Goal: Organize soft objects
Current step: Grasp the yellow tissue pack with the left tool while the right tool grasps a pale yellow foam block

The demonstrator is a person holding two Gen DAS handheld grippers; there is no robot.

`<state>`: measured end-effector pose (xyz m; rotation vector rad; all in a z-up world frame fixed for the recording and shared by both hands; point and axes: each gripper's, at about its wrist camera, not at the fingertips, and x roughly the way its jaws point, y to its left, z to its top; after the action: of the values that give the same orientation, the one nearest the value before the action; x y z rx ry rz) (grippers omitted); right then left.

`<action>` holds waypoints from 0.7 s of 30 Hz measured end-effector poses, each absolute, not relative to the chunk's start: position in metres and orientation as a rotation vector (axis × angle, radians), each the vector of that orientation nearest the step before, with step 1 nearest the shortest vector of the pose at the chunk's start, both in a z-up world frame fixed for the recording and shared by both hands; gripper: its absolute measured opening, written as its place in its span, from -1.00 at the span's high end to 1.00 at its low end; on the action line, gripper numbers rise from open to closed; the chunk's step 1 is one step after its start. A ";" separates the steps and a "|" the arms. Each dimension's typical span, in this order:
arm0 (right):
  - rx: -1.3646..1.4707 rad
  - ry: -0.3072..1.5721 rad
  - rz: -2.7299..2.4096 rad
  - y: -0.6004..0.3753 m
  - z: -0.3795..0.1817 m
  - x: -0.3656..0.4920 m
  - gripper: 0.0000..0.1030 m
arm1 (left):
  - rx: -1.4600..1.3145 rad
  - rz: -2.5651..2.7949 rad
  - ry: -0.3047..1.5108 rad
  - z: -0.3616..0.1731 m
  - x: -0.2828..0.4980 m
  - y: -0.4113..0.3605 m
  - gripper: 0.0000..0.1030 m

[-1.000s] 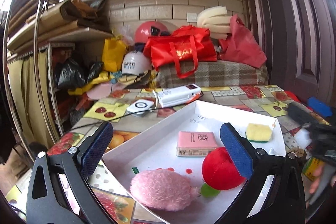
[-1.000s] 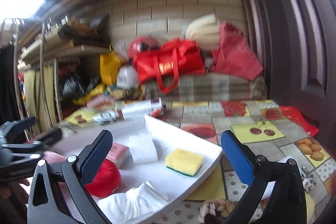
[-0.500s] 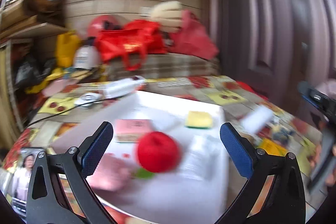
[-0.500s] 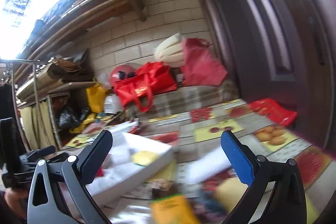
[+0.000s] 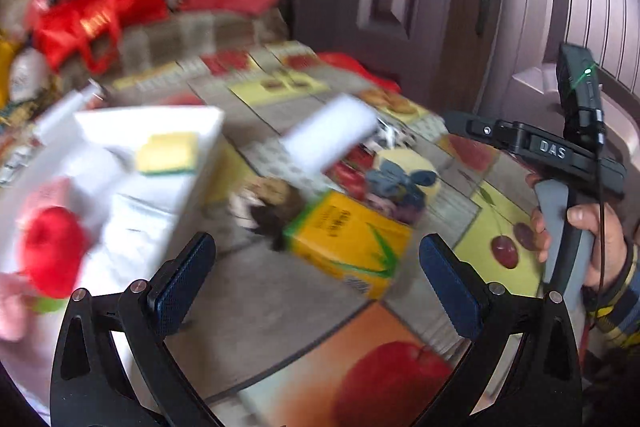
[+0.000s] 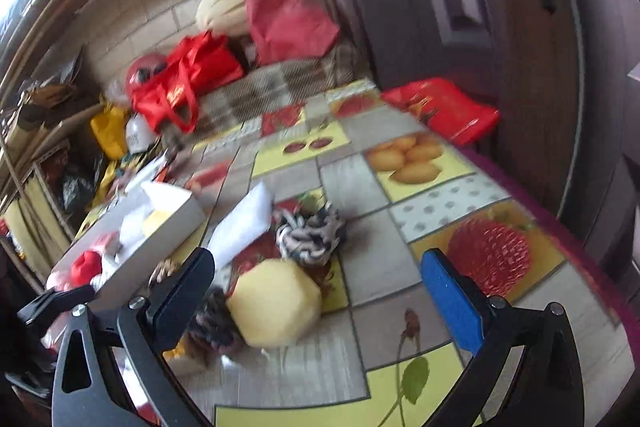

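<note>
At the far left of the left wrist view, the white tray (image 5: 188, 123) sits near the table's left side, holding a red plush ball (image 5: 50, 251), a yellow sponge (image 5: 168, 151) by its right wall, and something pink too blurred to name. The left gripper (image 5: 316, 283) hangs over bare tablecloth (image 5: 256, 307) with its fingers spread wide and nothing between them. Just beyond its gap lies a yellow-green box (image 5: 352, 247), with a white foam block (image 5: 328, 135) farther back and a yellow plush (image 5: 404, 171) to the right. At the right edge a hand (image 5: 592, 239) grips the right gripper's handle. Only the right wrist view shows the table's far right edge, where a red bag (image 6: 444, 111) hangs over it beside the dark door (image 6: 460, 7), and open patterned cloth stretches across that side. The right gripper (image 6: 320, 299) is also wide open and empty, above the yellow plush (image 6: 276, 307), with a black-and-white rope toy (image 6: 310, 233) just behind it; the tray (image 6: 176, 223) lies to the left.
</note>
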<state>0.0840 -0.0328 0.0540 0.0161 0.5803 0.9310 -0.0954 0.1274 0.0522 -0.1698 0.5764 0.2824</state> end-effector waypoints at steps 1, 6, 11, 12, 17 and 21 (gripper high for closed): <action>0.011 0.578 0.938 -0.032 0.054 0.083 -1.00 | -0.187 0.259 0.605 0.050 -0.086 0.127 -0.99; -0.093 0.682 0.942 -0.007 0.043 0.089 -0.84 | -0.259 0.257 0.710 0.036 -0.050 0.122 -0.99; -0.088 0.827 0.968 0.013 0.026 0.107 -0.70 | -0.295 0.299 0.741 0.030 -0.026 0.120 -0.84; -0.090 0.817 0.985 0.015 0.028 0.105 -0.70 | -0.283 0.313 0.764 0.027 -0.020 0.118 -0.79; -0.196 0.820 1.015 0.029 0.025 0.093 -0.66 | -0.253 0.340 0.805 0.021 -0.019 0.117 -0.66; -0.266 0.806 1.025 0.031 0.024 0.085 -0.16 | -0.224 0.308 0.817 0.020 -0.031 0.116 -0.66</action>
<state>0.0853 0.0306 0.0245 -0.2663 0.8064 1.0255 -0.0312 0.1158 0.0199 -0.2235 0.8173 0.3082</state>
